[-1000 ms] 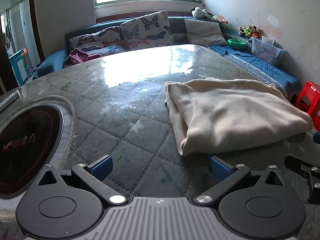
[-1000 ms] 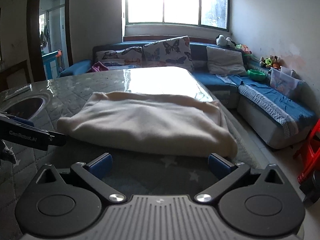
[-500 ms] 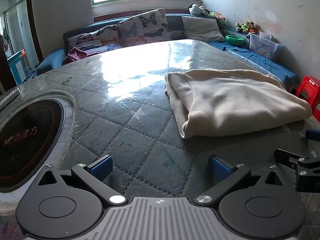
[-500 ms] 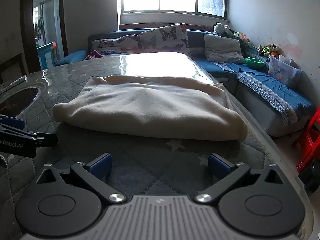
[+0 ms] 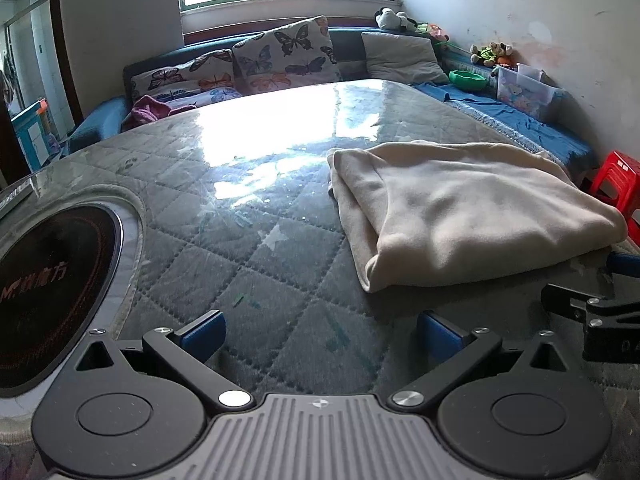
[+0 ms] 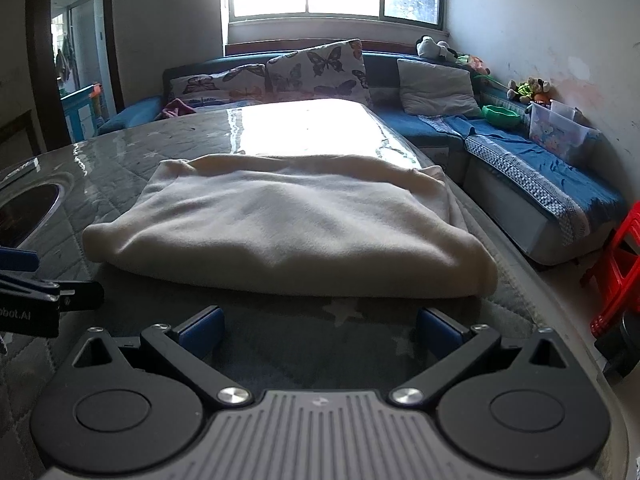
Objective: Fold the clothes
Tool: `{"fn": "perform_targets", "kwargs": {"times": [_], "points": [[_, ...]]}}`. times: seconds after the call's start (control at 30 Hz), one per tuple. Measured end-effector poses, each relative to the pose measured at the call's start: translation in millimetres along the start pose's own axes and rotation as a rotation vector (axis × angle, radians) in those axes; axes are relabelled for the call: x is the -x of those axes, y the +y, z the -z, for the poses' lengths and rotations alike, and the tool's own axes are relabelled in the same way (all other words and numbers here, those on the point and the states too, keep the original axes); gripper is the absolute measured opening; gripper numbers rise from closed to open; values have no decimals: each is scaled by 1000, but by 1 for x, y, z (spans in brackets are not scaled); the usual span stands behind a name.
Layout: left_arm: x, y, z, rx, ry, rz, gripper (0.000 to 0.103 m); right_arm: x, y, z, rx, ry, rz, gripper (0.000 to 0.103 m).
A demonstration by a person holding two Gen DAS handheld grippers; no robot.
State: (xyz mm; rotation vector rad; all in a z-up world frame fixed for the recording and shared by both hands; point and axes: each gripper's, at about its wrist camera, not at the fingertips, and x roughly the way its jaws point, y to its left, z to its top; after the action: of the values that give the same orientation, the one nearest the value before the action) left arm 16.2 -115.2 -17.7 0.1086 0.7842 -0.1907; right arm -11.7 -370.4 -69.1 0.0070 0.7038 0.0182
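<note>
Folded cream garment (image 6: 280, 224) on quilted table (image 5: 256, 248), both grippers empty.
Left gripper (image 5: 320, 330) and right gripper (image 6: 320, 328) wide open, blue fingers (image 6: 200, 328) holding nothing; garment mid-frame in right view, right-center in left view.

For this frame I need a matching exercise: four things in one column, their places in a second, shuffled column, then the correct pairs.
Things:
1. cream folded cloth
2. green plastic bowl
3. red plastic stool
4. round black hob

Places:
A. set into the table's left part
B. on the floor by the table's right edge
C. on the quilted grey table, ahead of both open grippers
D. on the blue sofa beside a clear plastic box

Pairs: 1-C, 2-D, 3-B, 4-A
</note>
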Motion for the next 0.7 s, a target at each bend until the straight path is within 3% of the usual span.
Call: {"fn": "perform_targets", "kwargs": {"times": [0.7], "points": [[-17, 8, -16, -17, -5, 4, 103, -24, -2, -17, -20, 12, 17, 103]]}}
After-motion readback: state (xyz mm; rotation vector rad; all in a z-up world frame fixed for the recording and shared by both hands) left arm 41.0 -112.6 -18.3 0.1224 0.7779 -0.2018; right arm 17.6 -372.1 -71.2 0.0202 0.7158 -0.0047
